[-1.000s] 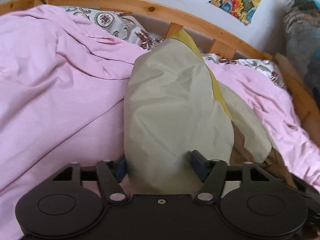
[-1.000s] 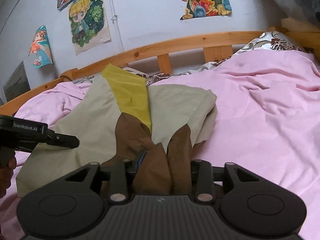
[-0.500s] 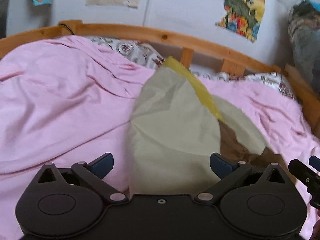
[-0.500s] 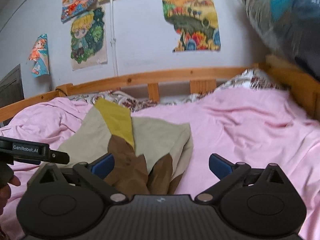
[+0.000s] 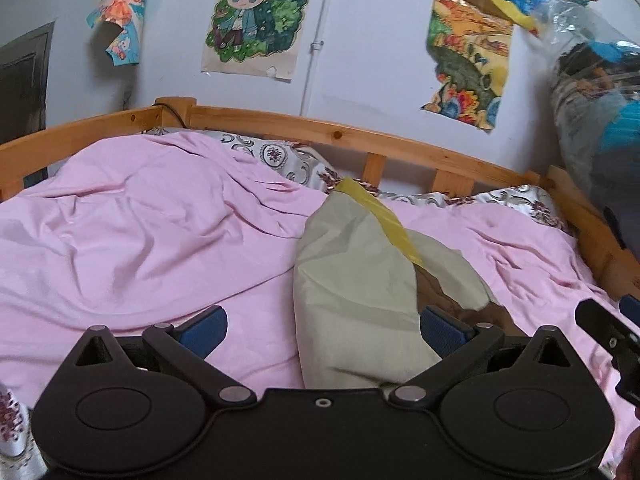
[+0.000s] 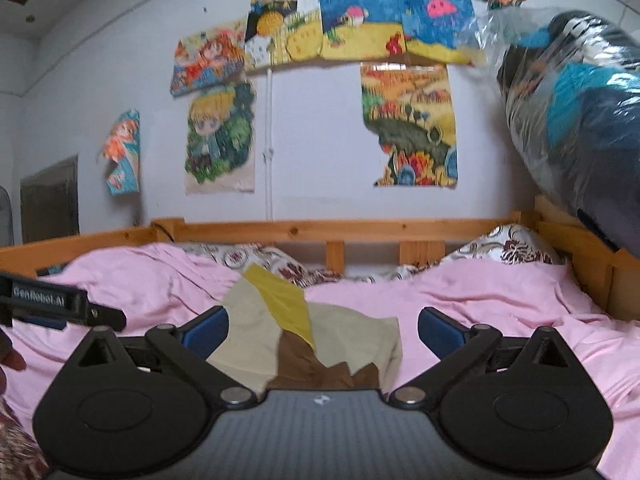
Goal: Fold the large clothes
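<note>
The folded garment [image 5: 352, 280], beige with a yellow strip and brown parts, is lying on the pink sheet [image 5: 132, 232] just ahead of both claws. The left claw [image 5: 322, 330] is standing wide open, and the cloth is showing between its blue pads without touching them. The right claw [image 6: 322, 332] is also spread wide and is holding nothing. Behind the garment, a wooden bed rail [image 6: 360, 230] is running along the wall with posters [image 6: 408, 124].
</note>
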